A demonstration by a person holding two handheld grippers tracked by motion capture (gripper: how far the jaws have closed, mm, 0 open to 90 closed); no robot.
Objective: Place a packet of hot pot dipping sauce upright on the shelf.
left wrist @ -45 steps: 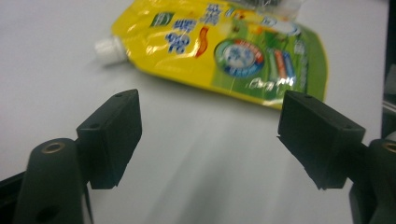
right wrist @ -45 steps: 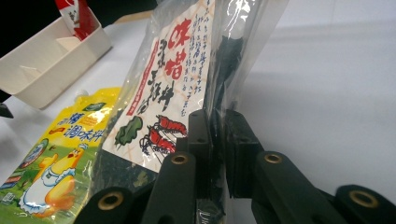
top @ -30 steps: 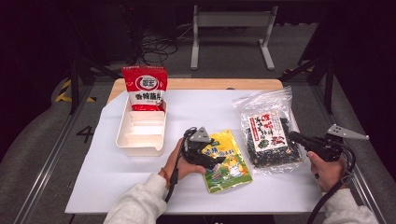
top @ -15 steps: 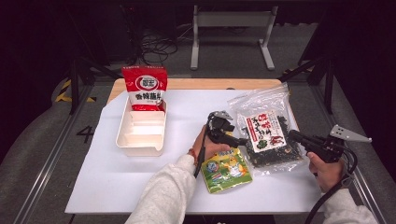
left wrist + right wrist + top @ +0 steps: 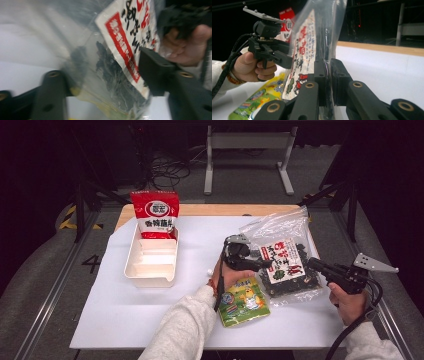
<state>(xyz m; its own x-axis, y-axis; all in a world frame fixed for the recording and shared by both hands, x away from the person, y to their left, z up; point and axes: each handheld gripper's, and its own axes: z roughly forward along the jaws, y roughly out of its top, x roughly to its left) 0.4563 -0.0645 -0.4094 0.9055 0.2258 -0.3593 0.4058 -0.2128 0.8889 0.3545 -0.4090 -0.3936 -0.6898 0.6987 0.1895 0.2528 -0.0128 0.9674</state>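
A clear plastic bag (image 5: pixel 286 266) of dark dried pieces with a red-and-white label lies at the table's right. My right gripper (image 5: pixel 313 264) is shut on its right edge; in the right gripper view the film is pinched between the two pads (image 5: pixel 329 63). My left gripper (image 5: pixel 265 264) reaches in from the left, and its jaws have just been closing. In the left gripper view the bag (image 5: pixel 120 40) sits between the black jaws of that gripper (image 5: pixel 100 65), which stand apart around it. A yellow-green snack packet (image 5: pixel 243 301) lies just in front of the left hand.
A white tray (image 5: pixel 150 281) stands at the left of the white sheet, with a red packet (image 5: pixel 155 214) leaning in its far end. The wooden table edge (image 5: pixel 220 210) runs along the back. A metal stand (image 5: pixel 247 150) is on the floor beyond.
The left hand has moved right, off the yellow-green packet and up to the clear bag, and its jaws have narrowed around the bag's left side. The right gripper has stayed put.
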